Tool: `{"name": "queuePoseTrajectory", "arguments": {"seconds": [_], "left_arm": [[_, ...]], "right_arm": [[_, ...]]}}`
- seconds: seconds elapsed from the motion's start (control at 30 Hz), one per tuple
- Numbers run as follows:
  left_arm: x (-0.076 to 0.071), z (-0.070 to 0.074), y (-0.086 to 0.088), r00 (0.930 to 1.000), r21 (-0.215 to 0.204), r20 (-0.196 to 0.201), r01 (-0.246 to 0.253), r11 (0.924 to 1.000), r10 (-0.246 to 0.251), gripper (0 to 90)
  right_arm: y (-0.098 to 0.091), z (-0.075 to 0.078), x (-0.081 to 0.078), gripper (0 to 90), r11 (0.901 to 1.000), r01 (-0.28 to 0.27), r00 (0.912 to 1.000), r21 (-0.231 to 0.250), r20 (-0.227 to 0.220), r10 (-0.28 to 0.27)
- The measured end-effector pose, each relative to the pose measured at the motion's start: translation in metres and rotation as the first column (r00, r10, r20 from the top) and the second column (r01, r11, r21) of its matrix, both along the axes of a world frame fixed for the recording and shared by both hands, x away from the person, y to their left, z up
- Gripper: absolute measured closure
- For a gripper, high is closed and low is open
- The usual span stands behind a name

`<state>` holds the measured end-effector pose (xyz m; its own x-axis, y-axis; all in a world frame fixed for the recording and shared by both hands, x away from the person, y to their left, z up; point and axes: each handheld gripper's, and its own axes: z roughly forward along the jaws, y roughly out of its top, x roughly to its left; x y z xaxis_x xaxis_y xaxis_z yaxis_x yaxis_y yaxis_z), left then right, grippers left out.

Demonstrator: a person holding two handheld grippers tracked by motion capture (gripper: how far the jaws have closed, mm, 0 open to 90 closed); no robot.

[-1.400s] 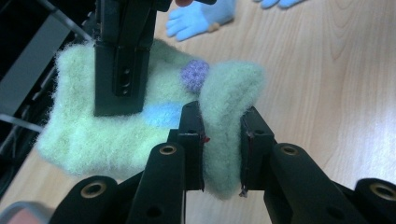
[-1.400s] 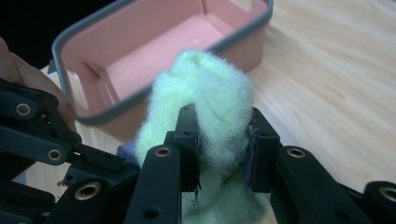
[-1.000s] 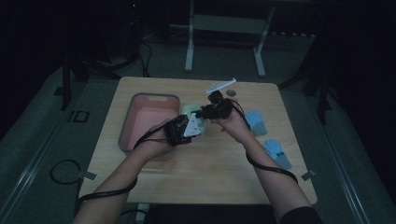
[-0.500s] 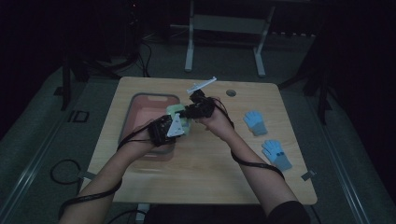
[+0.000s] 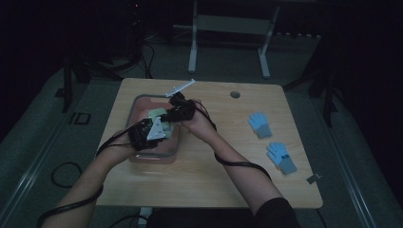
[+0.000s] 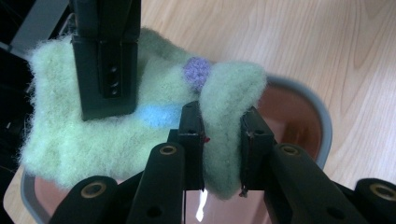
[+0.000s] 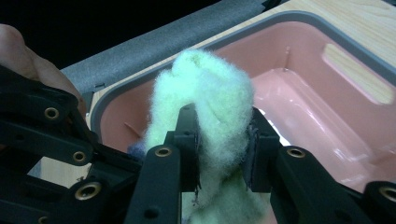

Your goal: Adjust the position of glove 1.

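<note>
From the left: my left hand-held gripper (image 6: 219, 144) is clenched on a fold of the fuzzy pale-green felt cloth (image 6: 107, 135), hanging over the pink plastic tub with grey rim (image 5: 138, 102) at ten o'clock on the wooden desk (image 5: 218, 185). My right hand-held gripper (image 7: 220, 147) pinches another bunch of it. If one lets go late, the cloth could snag and drape over the rim.

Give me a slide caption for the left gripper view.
Both tongs grip a fuzzy pale-green mitten above the pink tub on the wooden table.
</note>
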<state>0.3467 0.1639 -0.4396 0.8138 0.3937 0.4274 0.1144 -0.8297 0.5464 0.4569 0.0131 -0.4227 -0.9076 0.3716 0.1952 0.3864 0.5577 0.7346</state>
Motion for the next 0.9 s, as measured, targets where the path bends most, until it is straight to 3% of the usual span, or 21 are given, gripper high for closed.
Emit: {"name": "queuePoseTrajectory", "arguments": {"seconds": [0.27,0.57,0.77,0.9], "left_arm": [[0.007,-0.014,0.014,0.9998,-0.011,-0.013,-0.016,0.9998,0.016,74.6],[0.02,-0.027,0.012,0.9995,0.026,-0.024,-0.02,0.9995,0.021,74.6],[0.031,-0.033,0.013,0.998,0.043,-0.061,-0.015,0.999,0.017,74.6],[0.039,-0.035,0.01,0.9959,0.055,-0.089,-0.01,0.9984,0.015,74.5]], "right_arm": [[0.017,-0.012,0.006,71.1,0.9999,0.0,1.0,-0.012,-0.004,0.0],[0.022,-0.027,0.017,71.1,0.9992,0.024,0.9996,-0.033,-0.016,-0.025],[0.025,-0.037,0.025,71.0,0.9979,0.029,0.9995,-0.059,-0.01,-0.03],[0.024,-0.044,0.033,70.6,0.9965,0.046,0.9983,-0.071,-0.032,-0.048]]}}
